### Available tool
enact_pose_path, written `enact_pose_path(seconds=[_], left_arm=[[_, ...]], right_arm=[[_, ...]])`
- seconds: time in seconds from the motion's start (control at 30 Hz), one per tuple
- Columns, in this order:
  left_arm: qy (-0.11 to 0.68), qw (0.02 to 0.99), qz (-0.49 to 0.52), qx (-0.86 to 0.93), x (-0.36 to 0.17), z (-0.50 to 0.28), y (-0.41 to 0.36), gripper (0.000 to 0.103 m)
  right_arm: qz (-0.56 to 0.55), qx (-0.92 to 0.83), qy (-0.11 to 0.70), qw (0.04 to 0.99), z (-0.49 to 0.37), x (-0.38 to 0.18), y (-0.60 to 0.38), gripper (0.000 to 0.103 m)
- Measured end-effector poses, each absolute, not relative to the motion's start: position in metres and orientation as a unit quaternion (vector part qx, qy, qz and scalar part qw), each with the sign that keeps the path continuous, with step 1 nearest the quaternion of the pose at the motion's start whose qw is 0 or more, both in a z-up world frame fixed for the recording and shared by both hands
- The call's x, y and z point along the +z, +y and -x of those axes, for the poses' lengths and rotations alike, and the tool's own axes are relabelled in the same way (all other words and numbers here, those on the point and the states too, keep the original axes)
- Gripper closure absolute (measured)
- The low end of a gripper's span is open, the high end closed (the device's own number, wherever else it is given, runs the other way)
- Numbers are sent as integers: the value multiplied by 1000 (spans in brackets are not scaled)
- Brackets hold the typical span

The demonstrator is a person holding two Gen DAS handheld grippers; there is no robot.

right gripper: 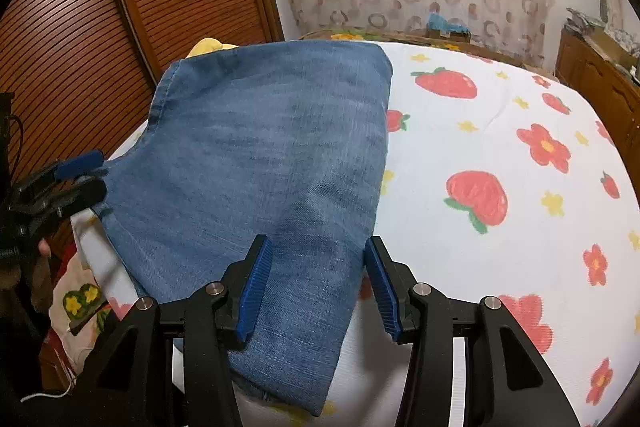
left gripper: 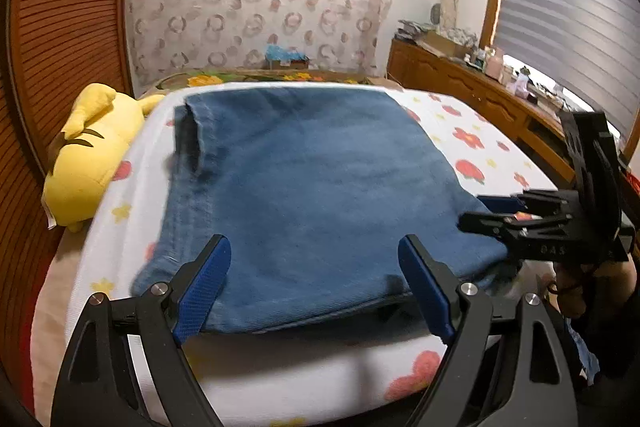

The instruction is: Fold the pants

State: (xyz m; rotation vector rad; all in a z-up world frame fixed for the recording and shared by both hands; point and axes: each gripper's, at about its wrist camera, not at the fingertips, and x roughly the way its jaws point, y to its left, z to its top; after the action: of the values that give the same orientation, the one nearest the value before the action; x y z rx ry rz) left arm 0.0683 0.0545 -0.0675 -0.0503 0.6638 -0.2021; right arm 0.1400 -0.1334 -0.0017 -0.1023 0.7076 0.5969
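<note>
Left gripper (left gripper: 316,267) sits with its jaws spread wide, blue pads (left gripper: 204,287) facing each other with nothing clamped between them, hovering at the near edge of the bed. The pants (left gripper: 304,187), blue denim, folded into a thick flat bundle, lie straight ahead of those jaws, the near edge of the fold running across the gap between the two fingertips and both tips overlapping the cloth in this view; whether the pads actually touch it cannot be told. Over on the right wrist view, the right gripper (right gripper: 318,259) also has its jaws apart, narrower than the left, and empty. The pants (right gripper: 260,163) spread out ahead and to the left of these jaws, the right edge of the bundle running down between the two fingers, so the left pad (right gripper: 254,291) sits over denim while the right pad (right gripper: 382,291) sits over the white bedsheet (right gripper: 480,247) with its strawberries and red flowers. From the left wrist view the right gripper (left gripper: 500,217) shows side-on at the right corner of the denim, fingers close over the cloth edge. A yellow plush toy (left gripper: 88,155) lies off to the left of the left jaws, beside the pants, against the brown slatted door (left gripper: 60,27).
</note>
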Motion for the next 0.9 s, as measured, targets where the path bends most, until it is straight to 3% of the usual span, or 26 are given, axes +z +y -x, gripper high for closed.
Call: enact_pose_path(seconds=[0.53, 0.9], left_arm=[[347, 933, 0, -99, -88, -70, 33, 17], [345, 933, 8, -101, -91, -71, 32, 17]], right_arm=[[34, 295, 343, 891, -144, -8, -126, 54], [6, 337, 338, 879, -145, 0, -126, 91]])
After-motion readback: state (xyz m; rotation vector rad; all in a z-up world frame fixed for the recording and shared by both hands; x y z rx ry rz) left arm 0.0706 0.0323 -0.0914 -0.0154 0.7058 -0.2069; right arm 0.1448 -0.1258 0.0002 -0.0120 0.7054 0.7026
